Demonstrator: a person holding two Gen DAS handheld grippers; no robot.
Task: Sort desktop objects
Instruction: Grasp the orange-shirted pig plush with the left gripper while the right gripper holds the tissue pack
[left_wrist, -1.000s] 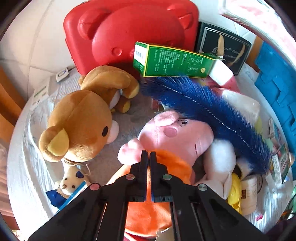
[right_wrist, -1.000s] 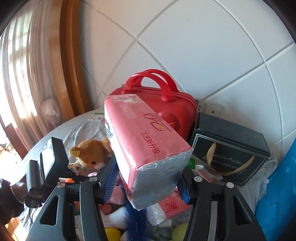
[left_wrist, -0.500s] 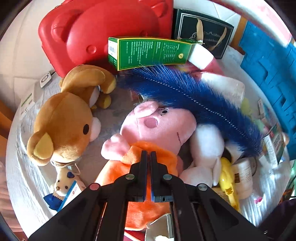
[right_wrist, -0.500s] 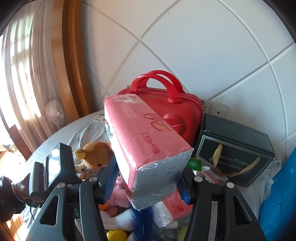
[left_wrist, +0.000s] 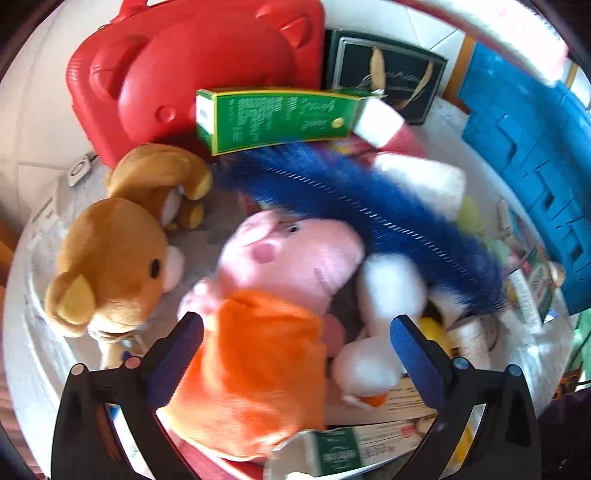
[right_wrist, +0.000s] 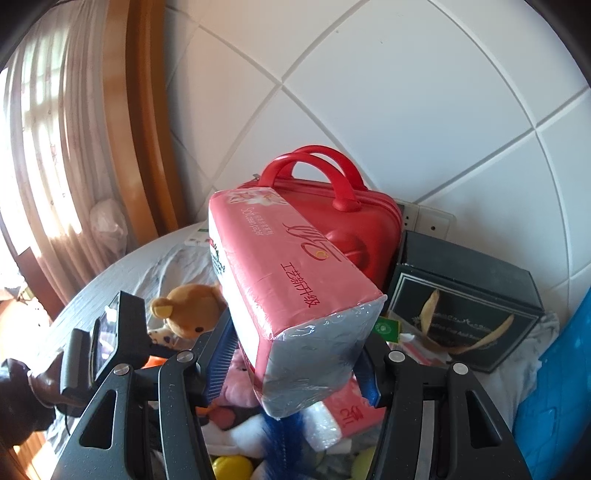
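- Most of the sorting is not done yet, I judge: the toys, boxes and small packs lie mixed in one heap on the white cloth (left_wrist: 26, 354).
- One thing is already picked up: my right gripper (right_wrist: 295, 363) is clenched on the pink tissue pack (right_wrist: 291, 291) and holds it in the air, above the heap and in front of the red case (right_wrist: 364, 225).
- My left gripper (left_wrist: 295, 339) is opening now. Its fingers (left_wrist: 177, 354) stand wide on both sides of the pink pig toy (left_wrist: 280, 266) in its orange dress and do not press on it, so this toy is not taken yet.
- Left to do, as I judge: to put the tissue pack in its place, to take the pig toy, then the brown bear (left_wrist: 110, 258), the blue duster (left_wrist: 369, 206), the green box (left_wrist: 273, 118) and the rest.
- Only the left view shows the heap from above: the white plush toy (left_wrist: 391, 295) beside the pig, and the small packs near the blue basket (left_wrist: 535, 155).
- Only the right view shows the tissue pack clearly, the handles of the red case, the tiled wall (right_wrist: 406, 92), the curtain (right_wrist: 40, 147) and the black gift box (right_wrist: 465, 306) from the side.
- The right view also shows my other gripper from outside, at the left edge, but not its fingers.
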